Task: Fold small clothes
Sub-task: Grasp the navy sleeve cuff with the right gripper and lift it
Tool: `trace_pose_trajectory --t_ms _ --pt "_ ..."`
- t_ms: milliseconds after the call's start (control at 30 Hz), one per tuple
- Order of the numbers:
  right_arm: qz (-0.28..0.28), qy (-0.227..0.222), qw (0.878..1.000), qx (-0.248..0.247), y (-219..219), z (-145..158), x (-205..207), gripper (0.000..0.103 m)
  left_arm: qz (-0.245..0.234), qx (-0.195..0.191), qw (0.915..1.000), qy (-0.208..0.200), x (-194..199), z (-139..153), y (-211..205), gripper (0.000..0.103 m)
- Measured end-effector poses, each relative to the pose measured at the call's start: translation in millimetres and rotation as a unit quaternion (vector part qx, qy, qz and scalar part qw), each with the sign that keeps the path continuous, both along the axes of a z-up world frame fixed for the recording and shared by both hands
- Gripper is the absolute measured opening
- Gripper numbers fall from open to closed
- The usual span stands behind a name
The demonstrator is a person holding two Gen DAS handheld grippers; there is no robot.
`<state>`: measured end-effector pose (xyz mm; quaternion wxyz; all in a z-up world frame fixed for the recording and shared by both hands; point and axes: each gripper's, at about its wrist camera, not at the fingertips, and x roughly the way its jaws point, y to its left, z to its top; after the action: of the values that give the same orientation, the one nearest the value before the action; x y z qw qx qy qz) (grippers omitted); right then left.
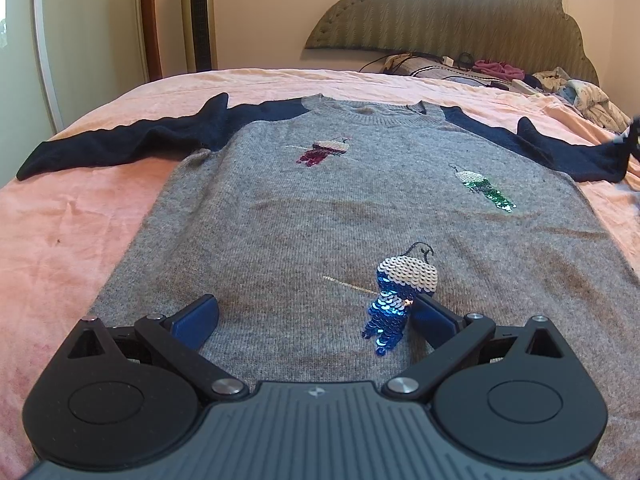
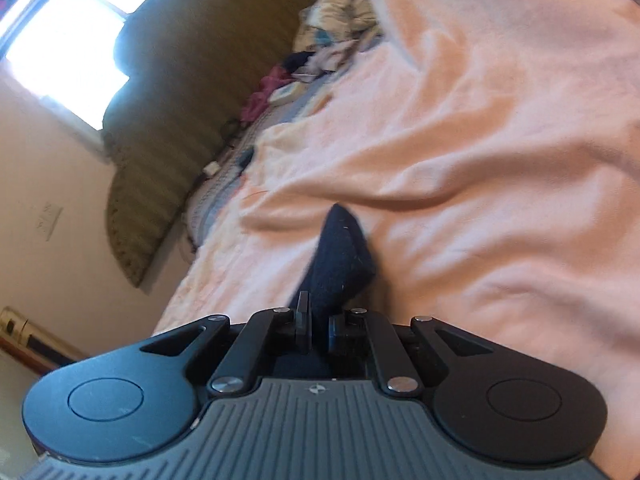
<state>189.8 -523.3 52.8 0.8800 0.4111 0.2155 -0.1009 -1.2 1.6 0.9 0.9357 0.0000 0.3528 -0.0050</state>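
One claw (image 2: 319,330) pinching navy sleeve (image 2: 340,256), sweater (image 1: 320,208) flat

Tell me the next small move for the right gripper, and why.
Probably carry the navy sleeve end inward over the grey body. The right gripper is shut on it, the sweater lies flat, and the left gripper hovers open.

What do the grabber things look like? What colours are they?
Both look alike. The left gripper has a grey ribbed body with a small round emblem, two round black discs at the sides, black link bars with silver pins, and blue pads on its fingers. The right gripper is the same build. No cables, sleeves or hands show.
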Motion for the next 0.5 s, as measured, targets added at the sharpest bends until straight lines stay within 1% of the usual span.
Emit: trace_pose_trajectory --t_ms 67,167,267,300,333,367,400,433,467,500 --pt "0.062 -0.026 0.998 -0.006 43 18 0 0.014 0.000 -0.001 1.0000 0.000 0 0 0 0.103" --pt "0.167 -0.055 0.984 -0.022 127 40 4 0.014 0.000 -0.001 1.0000 0.000 0 0 0 0.103" --pt "0.251 -0.057 0.966 -0.022 212 43 16 0.014 0.000 0.000 1.0000 0.000 0 0 0 0.103" --pt "0.268 -0.054 0.962 -0.024 236 40 19 0.014 -0.001 0.000 1.0000 0.000 0 0 0 0.103" --pt "0.281 -0.048 0.958 -0.018 258 34 22 0.016 -0.002 -0.001 1.0000 -0.001 -1 0 1 0.103" --pt "0.289 -0.038 0.957 -0.009 277 30 23 0.022 -0.003 -0.002 1.0000 -0.001 -1 0 1 0.103" --pt "0.295 -0.030 0.955 0.001 290 25 22 0.030 -0.005 -0.003 1.0000 -0.002 -2 0 2 0.103" --pt "0.293 -0.027 0.956 0.010 299 22 16 0.053 -0.007 -0.006 1.0000 -0.003 -2 0 3 0.103" --pt "0.286 -0.033 0.958 0.016 302 20 7 0.068 -0.011 -0.013 0.9999 -0.005 -4 1 5 0.103" --pt "0.282 -0.042 0.958 0.015 304 20 -11 0.068 -0.016 -0.024 0.9995 -0.008 -6 3 9 0.103"
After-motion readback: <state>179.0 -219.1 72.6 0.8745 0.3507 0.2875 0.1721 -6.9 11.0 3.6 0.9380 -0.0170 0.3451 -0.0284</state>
